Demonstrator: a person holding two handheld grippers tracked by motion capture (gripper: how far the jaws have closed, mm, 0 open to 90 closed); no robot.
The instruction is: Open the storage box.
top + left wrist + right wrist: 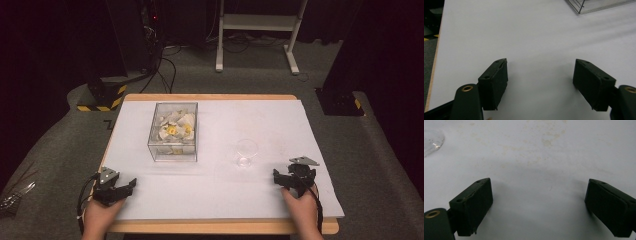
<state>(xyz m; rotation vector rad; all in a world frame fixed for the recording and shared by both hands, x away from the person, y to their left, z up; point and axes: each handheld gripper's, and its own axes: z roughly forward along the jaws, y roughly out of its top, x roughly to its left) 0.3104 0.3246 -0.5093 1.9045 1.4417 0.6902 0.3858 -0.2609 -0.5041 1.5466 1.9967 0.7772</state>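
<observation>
The clear glass cup stands upright on the white table sheet, right of centre. It is the item nearest my right gripper, ahead of it and slightly to its left, near but not touching. In the right gripper view, a curved portion of the glass cup shows at the upper left corner, well clear of both jaws.

My right gripper rests low over the sheet near the front right edge. Its jaws stand wide apart, with bare sheet between them. Faint brownish stains mark the sheet ahead of the jaws.

The clear box stands left of the cup, with open sheet between the two. It contains white and yellow pieces in a loose pile; I cannot identify them. In the left gripper view, a corner of the clear box shows at the upper right, well apart from the jaws.

My left gripper rests near the front left edge of the sheet, in front of the box. Its jaws stand apart, with bare sheet between them. The wooden table edge runs along the front, under my two hands.
</observation>
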